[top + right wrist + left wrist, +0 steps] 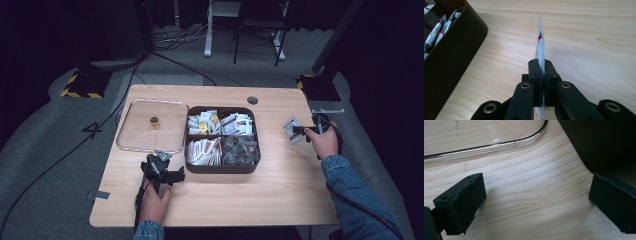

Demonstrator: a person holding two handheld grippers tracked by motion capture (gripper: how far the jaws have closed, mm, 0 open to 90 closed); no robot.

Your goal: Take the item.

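My right gripper (541,75) pinches one packet (540,45) tightly above the table (280,190), right of the box (220,167), while my left gripper (536,202) waits wide open and empty beside the lid (135,145); the packet seems not yet placed.

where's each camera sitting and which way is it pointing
High view: above the person's side, looking forward and down on the table; both forearms, the left gripper and right gripper show.
Left gripper view: on the left gripper, facing bare wood between open jaws, beside the clear lid.
Right gripper view: on the right gripper, jaws shut on a sachet.
Shared: the dark box.
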